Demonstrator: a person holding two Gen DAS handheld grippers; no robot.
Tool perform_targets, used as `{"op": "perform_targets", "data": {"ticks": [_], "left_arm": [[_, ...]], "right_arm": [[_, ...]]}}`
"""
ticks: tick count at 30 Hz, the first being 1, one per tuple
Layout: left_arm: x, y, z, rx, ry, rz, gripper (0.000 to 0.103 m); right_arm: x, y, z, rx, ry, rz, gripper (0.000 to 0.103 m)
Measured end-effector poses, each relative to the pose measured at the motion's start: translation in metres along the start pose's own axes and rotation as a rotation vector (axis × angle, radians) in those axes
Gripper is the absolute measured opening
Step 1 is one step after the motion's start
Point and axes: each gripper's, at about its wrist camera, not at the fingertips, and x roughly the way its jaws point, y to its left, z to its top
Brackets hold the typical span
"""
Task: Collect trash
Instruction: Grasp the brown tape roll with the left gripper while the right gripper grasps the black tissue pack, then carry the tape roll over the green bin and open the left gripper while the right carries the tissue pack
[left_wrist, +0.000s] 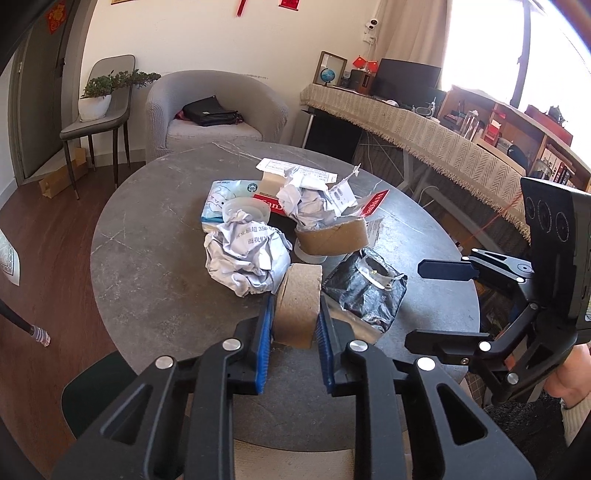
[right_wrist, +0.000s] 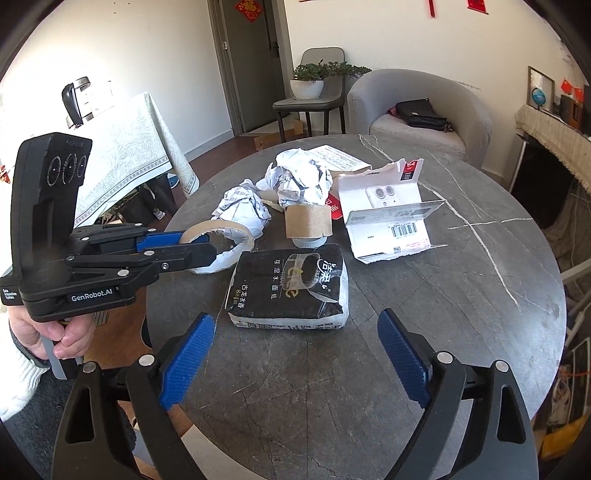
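The left gripper (left_wrist: 295, 314) is squeezed tight on a cardboard tape ring (left_wrist: 298, 302) – one piece of trash picked up. The right gripper (right_wrist: 295, 354) has its fingers wide apart, holding nothing. Just ahead of it lies a black tissue pack (right_wrist: 291, 288), then crumpled paper (right_wrist: 301, 177) and torn boxes – most trash is still waiting on the table (right_wrist: 461, 288)

Left wrist view looks forward along its fingers, close above the near table (left_wrist: 147, 295) edge. Right wrist view faces likewise, from the right. Both share the tabletop clutter and armchair (right_wrist: 424, 103).
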Motion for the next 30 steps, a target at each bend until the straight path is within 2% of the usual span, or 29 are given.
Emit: {"op": "perform_targets", "data": {"ticks": [17, 18, 19, 21, 23, 30], "left_arm": [[-0.044, 0.031, -0.002, -0.055, -0.052, 0.010, 0.024], [-0.046, 0.034, -0.002, -0.059, -0.055, 0.014, 0.024], [-0.049, 0.036, -0.002, -0.064, -0.058, 0.017, 0.024], [-0.054, 0.042, -0.002, -0.074, -0.063, 0.024, 0.024], [-0.059, 0.048, -0.002, -0.086, -0.067, 0.036, 0.024], [-0.078, 0.073, -0.006, -0.127, -0.082, 0.088, 0.024]], "right_arm": [[0.038, 0.022, 0.014, 0.006, 0.040, -0.093, 0.091], [0.040, 0.023, 0.013, 0.008, 0.049, -0.097, 0.089], [0.040, 0.024, 0.014, 0.006, 0.048, -0.103, 0.081], [0.039, 0.027, 0.017, 0.012, 0.046, -0.081, 0.073], [0.037, 0.028, 0.018, 0.048, 0.043, -0.027, 0.073], [0.022, 0.054, 0.029, 0.062, 0.013, 0.082, 0.072]]}}
